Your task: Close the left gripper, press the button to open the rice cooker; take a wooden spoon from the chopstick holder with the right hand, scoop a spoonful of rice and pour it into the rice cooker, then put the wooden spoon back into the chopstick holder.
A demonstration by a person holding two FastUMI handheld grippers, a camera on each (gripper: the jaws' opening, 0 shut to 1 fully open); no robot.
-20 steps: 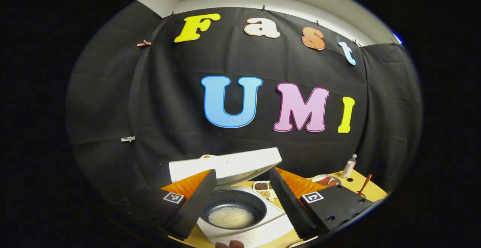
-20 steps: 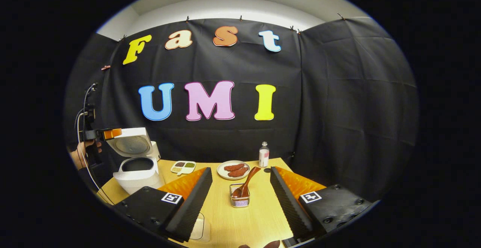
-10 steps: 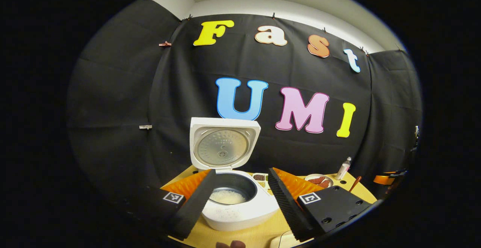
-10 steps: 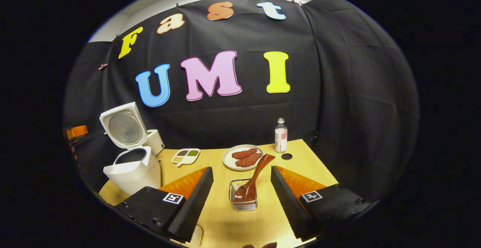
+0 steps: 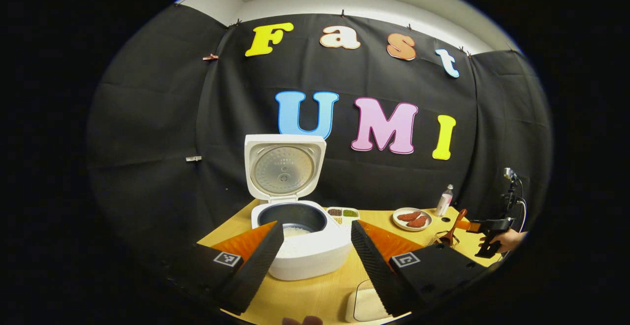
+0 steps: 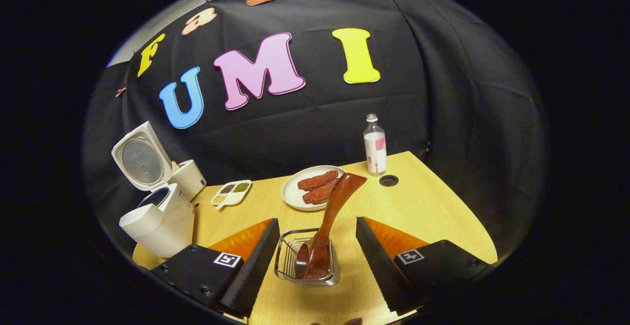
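Right gripper (image 6: 315, 256) wide open, fingers flanking the one chopstick holder (image 6: 306, 262) with its one wooden spoon (image 6: 329, 221), no contact. Left gripper (image 5: 315, 261) also open, facing one rice cooker (image 5: 301, 239), lid up, rice inside.

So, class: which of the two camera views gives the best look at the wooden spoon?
The right gripper view. The spoon stands large and close there, bowl down in the wire holder, handle leaning up between the open fingers. The left gripper view shows it small and far off, near the table's right edge beside the right gripper.
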